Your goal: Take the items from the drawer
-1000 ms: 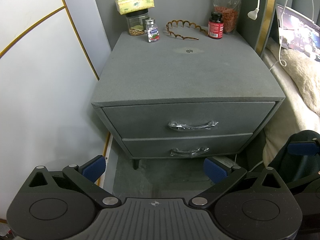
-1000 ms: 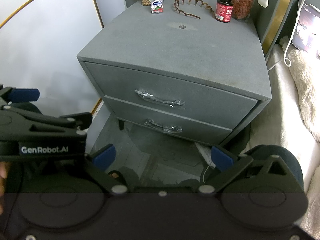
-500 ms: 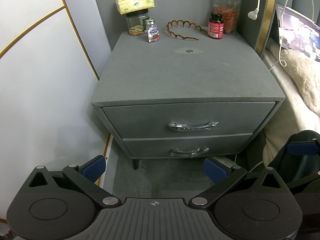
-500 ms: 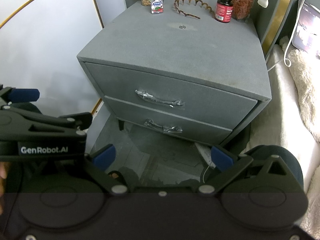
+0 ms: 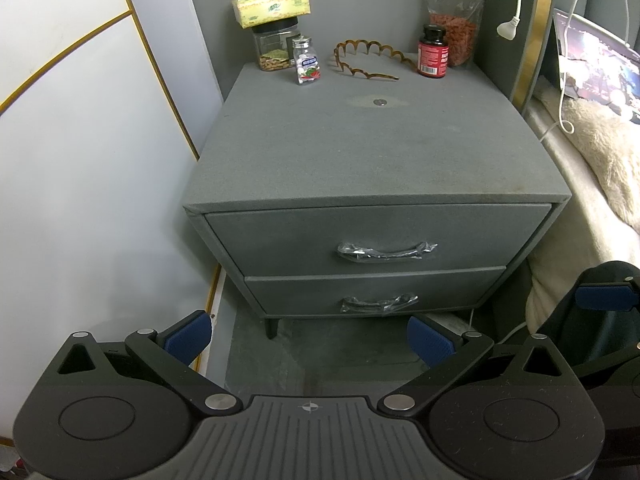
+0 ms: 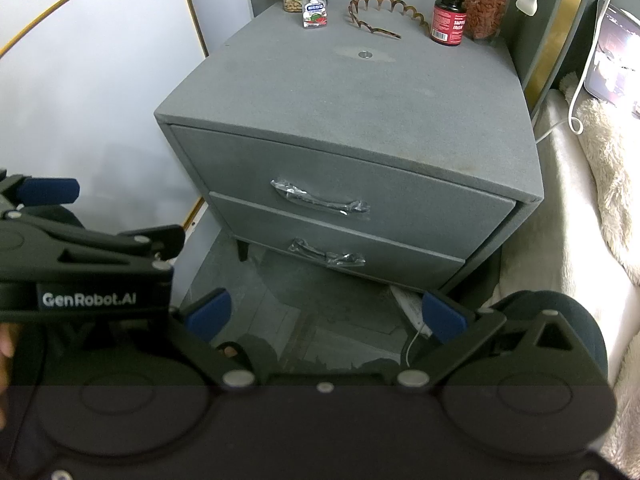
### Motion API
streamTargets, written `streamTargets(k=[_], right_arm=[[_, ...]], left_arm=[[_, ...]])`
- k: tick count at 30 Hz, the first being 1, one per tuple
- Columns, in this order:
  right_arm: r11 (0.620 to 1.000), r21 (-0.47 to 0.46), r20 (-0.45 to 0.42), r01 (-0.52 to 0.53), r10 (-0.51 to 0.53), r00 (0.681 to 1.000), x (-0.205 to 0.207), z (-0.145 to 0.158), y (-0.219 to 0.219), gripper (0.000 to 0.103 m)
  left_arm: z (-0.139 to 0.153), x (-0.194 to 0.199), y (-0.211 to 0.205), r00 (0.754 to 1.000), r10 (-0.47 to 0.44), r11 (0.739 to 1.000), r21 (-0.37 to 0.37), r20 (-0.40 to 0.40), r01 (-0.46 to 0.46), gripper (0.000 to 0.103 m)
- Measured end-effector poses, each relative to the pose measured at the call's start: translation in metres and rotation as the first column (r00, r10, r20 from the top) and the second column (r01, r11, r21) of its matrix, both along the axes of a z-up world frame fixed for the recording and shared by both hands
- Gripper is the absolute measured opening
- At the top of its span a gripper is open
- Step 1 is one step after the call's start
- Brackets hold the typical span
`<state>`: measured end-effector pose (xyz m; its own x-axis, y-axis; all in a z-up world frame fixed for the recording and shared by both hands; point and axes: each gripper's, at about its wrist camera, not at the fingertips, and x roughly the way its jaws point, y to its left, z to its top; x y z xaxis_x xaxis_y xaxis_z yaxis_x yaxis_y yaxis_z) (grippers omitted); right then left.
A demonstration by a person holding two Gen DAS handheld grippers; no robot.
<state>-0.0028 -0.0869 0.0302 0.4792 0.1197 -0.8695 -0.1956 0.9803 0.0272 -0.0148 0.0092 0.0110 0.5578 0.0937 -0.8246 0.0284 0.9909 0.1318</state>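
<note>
A grey fabric nightstand [image 5: 376, 152] [image 6: 360, 104] stands ahead with two drawers, both pushed in. The upper drawer [image 5: 380, 236] [image 6: 332, 184] has a plastic-wrapped handle [image 5: 386, 250] [image 6: 320, 200]; the lower drawer [image 5: 372, 290] [image 6: 336, 244] has another handle [image 5: 378, 303] [image 6: 326, 254]. My left gripper [image 5: 310, 338] hangs open in front of and below the drawers, holding nothing. My right gripper [image 6: 324, 316] is open too, low near the floor. The left gripper's body [image 6: 84, 264] shows at the left of the right wrist view. The drawers' contents are hidden.
On the nightstand's back edge stand a tissue box on a jar [image 5: 272, 12], a small pill bottle [image 5: 306, 62], a brown wavy headband [image 5: 370, 58], a red-labelled bottle [image 5: 432, 52] and a bag of red bits [image 5: 454, 20]. A white wall panel [image 5: 80, 160] is left, a bed with fluffy blanket [image 5: 600, 148] right.
</note>
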Motion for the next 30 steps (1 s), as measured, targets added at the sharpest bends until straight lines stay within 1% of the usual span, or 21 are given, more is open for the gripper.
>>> streamTargets(k=[6, 9, 12, 16, 18, 21, 24, 25, 26, 27, 30], right_arm=[[1.0, 0.003, 0.006, 0.008, -0.008, 1.0, -0.001, 0.002, -0.002, 0.103], [1.0, 0.006, 0.006, 0.019, -0.019, 1.0, -0.001, 0.002, -0.006, 0.103], [0.999, 0.027, 0.002, 0.031, -0.031, 1.0, 0.002, 0.005, -0.017, 0.103], [0.997, 0.061, 0.018, 0.043, -0.044, 0.999, 0.01, 0.012, -0.035, 0.103], [0.997, 0.063, 0.043, 0.038, -0.041, 0.998, 0.014, 0.015, -0.044, 0.103], [0.995, 0.091, 0.075, 0.036, -0.043, 0.996, 0.018, 0.014, -0.056, 0.103], [0.987, 0.158, 0.156, 0.024, -0.049, 0.987, 0.017, 0.008, -0.071, 0.103], [0.986, 0.167, 0.165, 0.001, -0.029, 0.986, 0.017, 0.003, -0.074, 0.103], [0.985, 0.174, 0.157, -0.008, -0.02, 0.987, 0.018, 0.001, -0.076, 0.103], [0.982, 0.19, 0.126, -0.003, -0.022, 0.992, 0.021, -0.003, -0.082, 0.102], [0.974, 0.225, 0.058, 0.014, -0.027, 0.998, 0.026, -0.007, -0.097, 0.101]], left_arm=[[0.0, 0.001, 0.004, 1.0, 0.012, 1.0, 0.001, -0.002, -0.012, 0.103], [0.001, 0.005, 0.01, 0.999, 0.032, 0.999, -0.014, 0.004, -0.032, 0.103], [0.002, 0.008, 0.013, 0.999, 0.036, 0.999, -0.021, 0.018, -0.035, 0.103], [0.0, 0.013, 0.01, 0.999, 0.019, 0.999, -0.039, 0.04, -0.017, 0.103], [-0.003, 0.016, 0.004, 0.998, 0.01, 1.0, -0.026, 0.066, -0.009, 0.103], [-0.008, 0.021, -0.008, 0.998, -0.021, 1.0, 0.014, 0.052, 0.02, 0.103], [-0.009, 0.03, -0.015, 0.999, -0.021, 1.0, -0.003, 0.033, 0.021, 0.103], [-0.011, 0.034, -0.016, 1.0, -0.018, 1.0, -0.007, 0.025, 0.019, 0.103], [-0.013, 0.038, -0.019, 1.0, -0.018, 1.0, -0.007, 0.019, 0.018, 0.103], [-0.015, 0.041, -0.021, 1.0, -0.024, 1.0, -0.004, 0.019, 0.024, 0.103], [-0.021, 0.05, -0.028, 0.997, -0.071, 0.997, 0.014, 0.026, 0.071, 0.103]])
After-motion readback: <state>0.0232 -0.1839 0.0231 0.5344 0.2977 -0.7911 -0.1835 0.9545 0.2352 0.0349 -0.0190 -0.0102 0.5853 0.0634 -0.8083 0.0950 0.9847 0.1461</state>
